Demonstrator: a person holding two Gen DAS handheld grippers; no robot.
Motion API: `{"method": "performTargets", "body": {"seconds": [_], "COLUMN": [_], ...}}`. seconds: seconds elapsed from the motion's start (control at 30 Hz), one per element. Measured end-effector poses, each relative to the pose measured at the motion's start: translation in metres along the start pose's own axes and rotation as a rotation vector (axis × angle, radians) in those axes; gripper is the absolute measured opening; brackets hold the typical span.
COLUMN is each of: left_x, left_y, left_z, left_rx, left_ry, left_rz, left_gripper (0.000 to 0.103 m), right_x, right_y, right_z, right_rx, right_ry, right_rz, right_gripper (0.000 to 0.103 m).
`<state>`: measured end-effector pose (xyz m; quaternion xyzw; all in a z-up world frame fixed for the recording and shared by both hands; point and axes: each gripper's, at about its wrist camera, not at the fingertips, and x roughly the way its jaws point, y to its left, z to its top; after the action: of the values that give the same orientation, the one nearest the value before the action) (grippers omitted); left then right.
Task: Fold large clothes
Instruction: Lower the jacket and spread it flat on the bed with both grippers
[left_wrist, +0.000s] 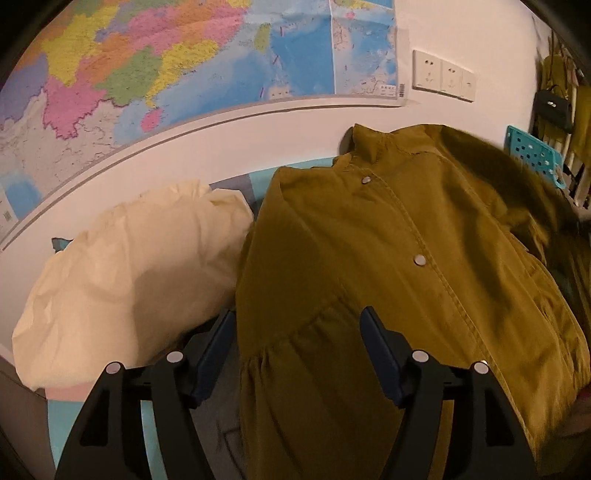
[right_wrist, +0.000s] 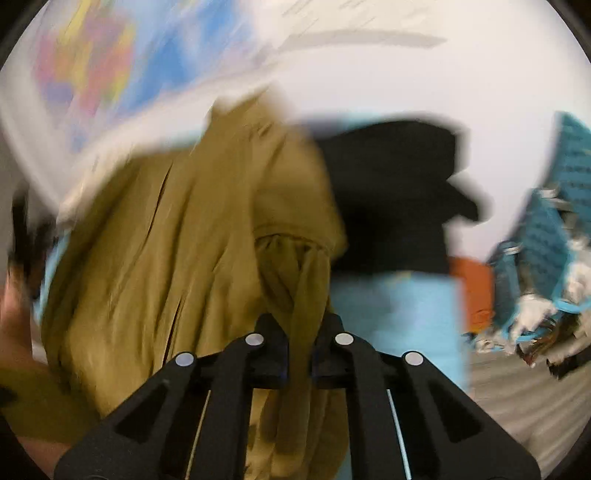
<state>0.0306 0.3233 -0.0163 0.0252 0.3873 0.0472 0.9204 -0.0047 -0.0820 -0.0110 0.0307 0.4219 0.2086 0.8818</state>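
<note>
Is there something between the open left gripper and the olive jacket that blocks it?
Nothing visible does. The left gripper is open with the olive jacket directly between its fingers. The cream pillow lies beside it, to the left.

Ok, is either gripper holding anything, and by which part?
The right gripper is shut on a gathered bunch of the olive coat; which part is unclear. The left gripper is open, holding nothing.

Olive jacket of matt woven cloth with shiny metal snaps, cream pillow in soft wrinkled cotton-like cloth, glossy paper map, matt black plastic left gripper
</note>
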Motion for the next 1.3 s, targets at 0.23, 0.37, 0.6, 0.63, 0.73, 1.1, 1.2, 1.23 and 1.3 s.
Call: {"method": "performTargets", "body": {"seconds": [0.23,0.37,0.6,0.63,0.73,1.1,1.2,1.23,1.3], "left_x": [-0.036,-0.043,-0.046,-0.041,-0.046,-0.04,-0.03,-0.035,-0.06], "left_y": [-0.008,-0.015,-0.051,-0.046,-0.017,0.08,0.063,0.054,0.037], "left_z": [-0.039,-0.067,-0.095,-0.096,-0.082,-0.047,-0.067,-0.07,-0.072], "left_rx": [-0.007,-0.01,0.095,0.068,-0.041,0.048,0.093,0.101,0.075], "left_ry": [0.03,0.086,0.135,0.161,0.158,0.266,0.282,0.252,0.144], "left_rz": [-0.007,-0.078,-0.065,-0.047,-0.059,0.618,0.749,0.749,0.625], "left_gripper": [0.077,0.082,0.057,0.046,0.011,0.069,0.077,0.077,0.079], "right_x": [0.007,0.054,0.025,0.018,0.001,-0.018,-0.008,-0.005,0.0], "right_y": [-0.083,-0.093,-0.076,-0.073,-0.067,-0.002,0.011,0.013,0.019], "right_z": [0.031,0.009,0.004,0.004,0.0,-0.035,-0.058,-0.065,-0.08], "right_rx": [0.239,0.291,0.27,0.258,0.246,0.1,0.103,0.104,0.108], "right_ry": [-0.083,0.004,-0.127,-0.144,-0.188,-0.178,-0.1,-0.076,-0.018], "right_rz": [-0.08,-0.097,-0.161,-0.166,-0.143,0.083,0.154,0.172,0.201], "right_gripper": [0.013,0.031,0.077,0.08,0.081,0.081,0.081,0.082,0.082]}}
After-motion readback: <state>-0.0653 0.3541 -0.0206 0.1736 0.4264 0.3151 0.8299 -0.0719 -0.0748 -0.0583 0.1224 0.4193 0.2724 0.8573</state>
